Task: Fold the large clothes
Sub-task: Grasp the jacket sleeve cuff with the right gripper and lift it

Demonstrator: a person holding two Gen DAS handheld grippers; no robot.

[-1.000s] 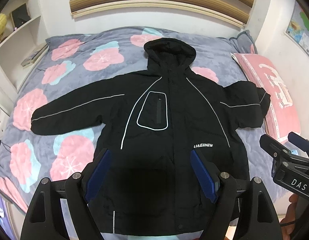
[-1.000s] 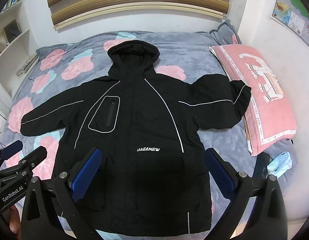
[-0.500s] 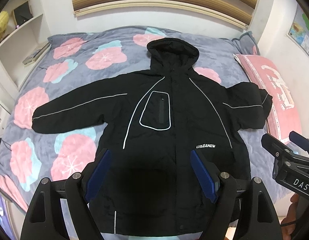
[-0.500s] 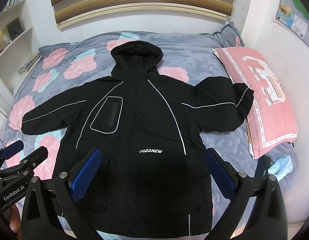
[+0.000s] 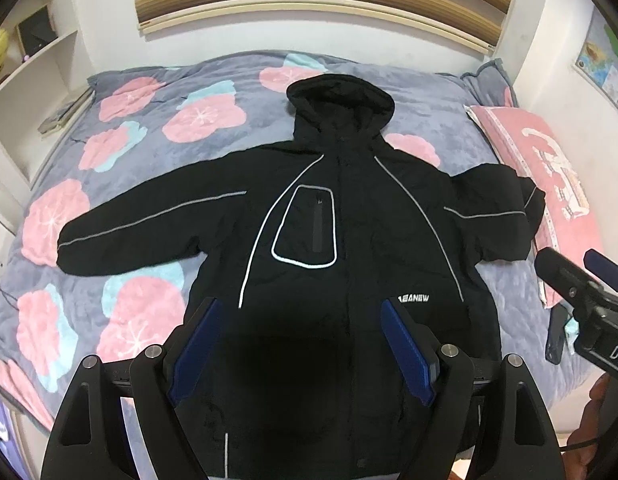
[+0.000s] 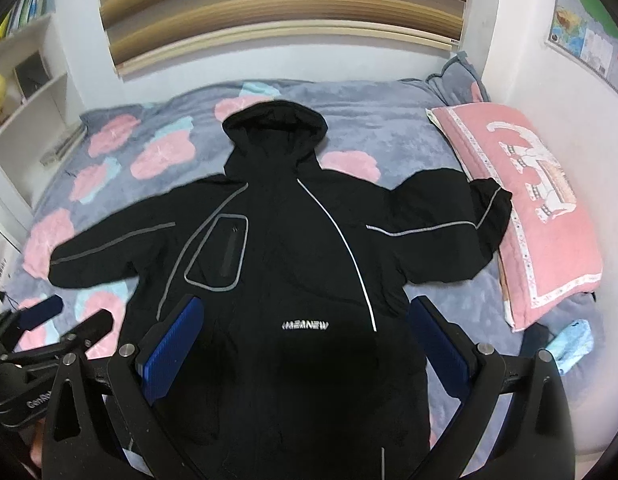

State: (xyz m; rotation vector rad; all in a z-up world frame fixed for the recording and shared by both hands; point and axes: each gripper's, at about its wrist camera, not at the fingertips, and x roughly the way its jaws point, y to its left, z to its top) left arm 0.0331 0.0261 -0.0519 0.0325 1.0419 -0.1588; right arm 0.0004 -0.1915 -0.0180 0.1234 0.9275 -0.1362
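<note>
A large black hooded jacket (image 5: pixel 349 240) with grey reflective piping lies front up on the bed, hood at the far end, both sleeves spread out. It also shows in the right wrist view (image 6: pixel 293 264). Its right sleeve end (image 6: pixel 489 212) is bent and rests against the pink pillow. My left gripper (image 5: pixel 301 340) is open and empty, held above the jacket's lower half. My right gripper (image 6: pixel 305 344) is open and empty, also above the lower half. Each gripper shows at the edge of the other's view.
The bed has a grey blanket (image 5: pixel 149 148) with pink flowers. A pink pillow (image 6: pixel 537 208) lies along the right edge by the wall. A dark phone and a light blue item (image 6: pixel 569 340) lie at the near right. White shelves (image 5: pixel 33 80) stand at the left.
Both grippers have moved forward and a little lower over the jacket, so it looks larger and sits lower in view. The jacket itself has not moved.
</note>
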